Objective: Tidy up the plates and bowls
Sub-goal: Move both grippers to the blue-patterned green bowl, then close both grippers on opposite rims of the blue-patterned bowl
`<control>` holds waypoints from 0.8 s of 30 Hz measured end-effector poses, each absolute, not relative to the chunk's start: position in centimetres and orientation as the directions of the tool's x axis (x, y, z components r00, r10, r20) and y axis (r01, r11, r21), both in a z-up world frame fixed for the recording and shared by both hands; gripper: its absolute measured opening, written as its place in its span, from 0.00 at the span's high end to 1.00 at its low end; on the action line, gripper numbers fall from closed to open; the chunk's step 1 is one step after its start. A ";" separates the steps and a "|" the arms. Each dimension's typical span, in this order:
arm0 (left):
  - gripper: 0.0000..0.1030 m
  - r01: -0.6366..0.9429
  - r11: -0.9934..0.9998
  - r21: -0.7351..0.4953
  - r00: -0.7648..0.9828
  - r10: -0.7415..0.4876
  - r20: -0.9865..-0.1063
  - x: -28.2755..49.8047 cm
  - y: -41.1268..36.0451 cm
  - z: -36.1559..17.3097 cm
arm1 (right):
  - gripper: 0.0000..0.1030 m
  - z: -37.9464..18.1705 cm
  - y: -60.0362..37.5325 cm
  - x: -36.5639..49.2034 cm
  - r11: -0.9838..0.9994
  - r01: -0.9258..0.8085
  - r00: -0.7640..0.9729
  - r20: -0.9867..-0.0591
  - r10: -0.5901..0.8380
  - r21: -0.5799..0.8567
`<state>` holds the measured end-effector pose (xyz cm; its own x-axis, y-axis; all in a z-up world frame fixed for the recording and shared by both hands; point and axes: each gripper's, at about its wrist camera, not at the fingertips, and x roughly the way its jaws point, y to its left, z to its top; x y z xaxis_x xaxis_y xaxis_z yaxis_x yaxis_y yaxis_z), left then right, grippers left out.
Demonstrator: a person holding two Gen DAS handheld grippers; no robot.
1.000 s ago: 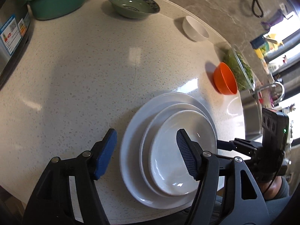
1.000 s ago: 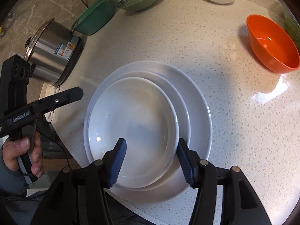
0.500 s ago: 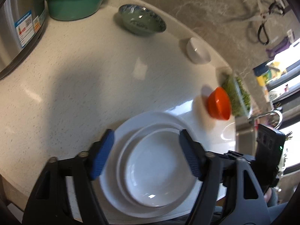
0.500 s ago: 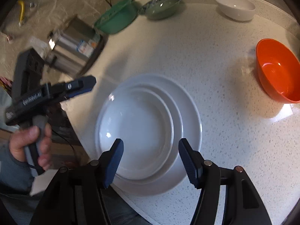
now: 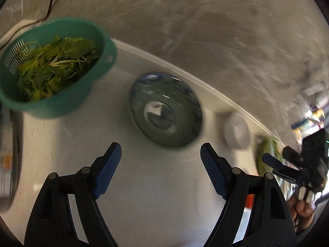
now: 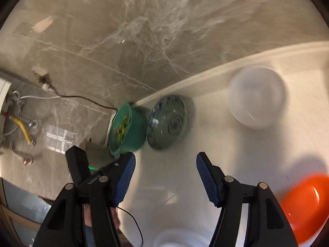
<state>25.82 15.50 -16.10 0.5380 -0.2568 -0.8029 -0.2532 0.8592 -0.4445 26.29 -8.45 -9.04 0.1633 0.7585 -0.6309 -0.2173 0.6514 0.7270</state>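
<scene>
- Green bowl point(image 5: 165, 111) dead ahead of left tongs point(image 5: 160, 157), just past the blue tips, sitting flat on white counter point(image 5: 160, 189) by the back wall.
- Round, so no long side to line up with; near rim faces the left tongs, likely the easiest edge to pinch.
- Left tongs spread wide, nothing held, both blue pads point(image 5: 107, 168) apart from the green bowl and not touching it.
- Right tongs point(image 6: 164, 175) also spread wide and holding nothing.
- From the right tongs, green bowl point(image 6: 167, 122) straight ahead too but farther off, and seen more from the side.
- Left tongs look nearer to the green bowl, so probably the one to grab it; only a guess, since both views are blurry.
- Teal strainer point(image 5: 55, 68) full of leaves just left of the green bowl, very close in the right view point(image 6: 126, 129), maybe touching, cannot tell; could get bumped on the way in.
- Small white bowl point(image 5: 236, 130) to the right of the green bowl, with a clear gap between; big and blurry in the right view point(image 6: 256, 95).
- Orange bowl point(image 6: 306, 203) well to the right of the green bowl and nearer the front edge, close beside the right tongs.
- White plate rim point(image 6: 174, 237) peeking at the bottom, on the near side of the green bowl, well apart from it.
- All three bowls not yet gathered.
</scene>
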 end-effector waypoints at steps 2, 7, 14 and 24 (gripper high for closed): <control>0.26 -0.257 0.850 -0.460 0.528 -0.275 -0.803 27.9 16.5 -17.1 | 0.37 -10.2 -6.4 28.3 0.688 -0.201 0.161 -0.669 0.726 0.698; 0.31 -0.261 0.852 -0.455 0.464 -0.302 -0.833 31.0 17.9 -19.7 | 0.38 -14.4 -1.9 32.1 0.751 -0.134 0.111 -0.744 0.659 0.646; 0.41 -0.273 0.844 -0.461 0.444 -0.315 -0.839 33.7 20.0 -21.0 | 0.44 -17.1 1.3 34.1 0.795 -0.139 0.061 -0.796 0.602 0.591; 0.84 -0.229 0.840 -0.491 0.391 -0.383 -0.837 36.1 20.6 -22.7 | 0.80 -19.1 2.3 36.2 0.808 -0.114 0.018 -0.812 0.584 0.579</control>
